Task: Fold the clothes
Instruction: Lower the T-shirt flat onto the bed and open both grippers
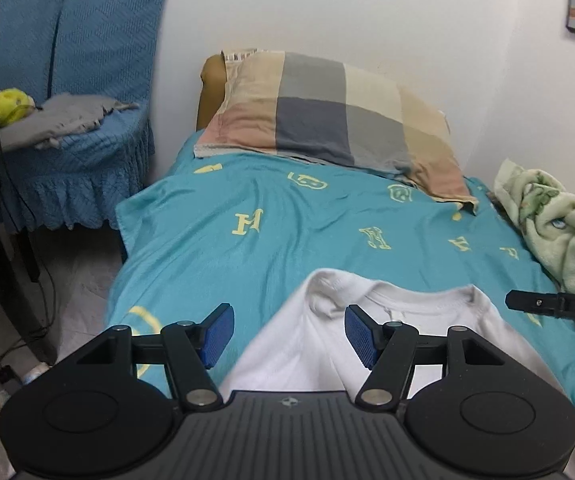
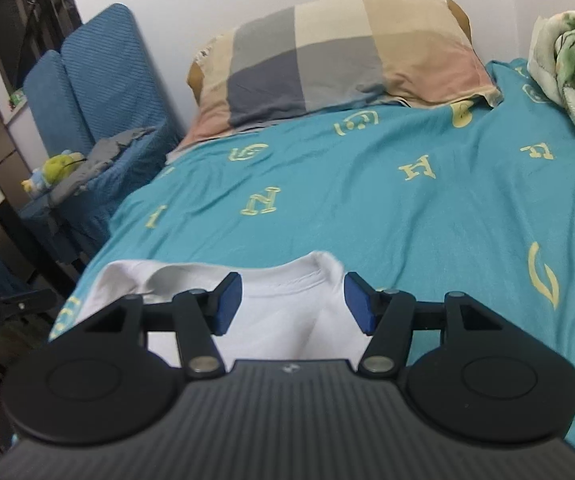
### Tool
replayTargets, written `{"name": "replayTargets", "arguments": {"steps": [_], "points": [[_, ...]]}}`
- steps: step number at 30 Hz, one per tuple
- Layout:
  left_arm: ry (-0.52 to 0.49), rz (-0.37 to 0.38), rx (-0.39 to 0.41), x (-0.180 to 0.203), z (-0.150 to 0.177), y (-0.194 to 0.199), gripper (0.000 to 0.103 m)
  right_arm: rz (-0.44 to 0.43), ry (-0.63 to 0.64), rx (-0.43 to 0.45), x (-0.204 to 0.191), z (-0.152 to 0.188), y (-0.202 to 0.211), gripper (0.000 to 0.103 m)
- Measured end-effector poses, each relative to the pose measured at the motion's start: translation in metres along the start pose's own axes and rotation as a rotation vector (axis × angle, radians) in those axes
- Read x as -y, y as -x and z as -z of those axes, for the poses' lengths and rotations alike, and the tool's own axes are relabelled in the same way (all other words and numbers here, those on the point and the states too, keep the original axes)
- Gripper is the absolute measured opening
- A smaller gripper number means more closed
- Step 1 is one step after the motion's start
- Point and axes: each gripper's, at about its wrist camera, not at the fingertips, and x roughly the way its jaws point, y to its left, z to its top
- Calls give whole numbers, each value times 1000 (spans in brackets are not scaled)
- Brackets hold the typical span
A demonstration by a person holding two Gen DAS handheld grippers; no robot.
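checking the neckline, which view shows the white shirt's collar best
The left wrist view: the collar of the white shirt shows across its width, with only the left gripper near one end. In the right wrist view the open right gripper frames just part of the collar.

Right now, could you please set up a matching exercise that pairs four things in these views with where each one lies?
Things:
1. white T-shirt
2. checked pillow
3. green blanket
4. grey cloth

Places:
A. on the blue chair
B. at the head of the bed, against the wall
C. bunched at the bed's far side
D. spread on the teal sheet, nearest the tongs

Pairs: 1-D, 2-B, 3-C, 4-A
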Motion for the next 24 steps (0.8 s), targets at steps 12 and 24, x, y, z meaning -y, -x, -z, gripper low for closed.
{"name": "replayTargets", "arguments": {"steps": [12,24], "points": [[12,-29,74,52,66,206,64,-23,69,88,-61,58,177,59],[123,-81,31,57,160,325,65,-38,-20,86,-82,125,326,59]]}}
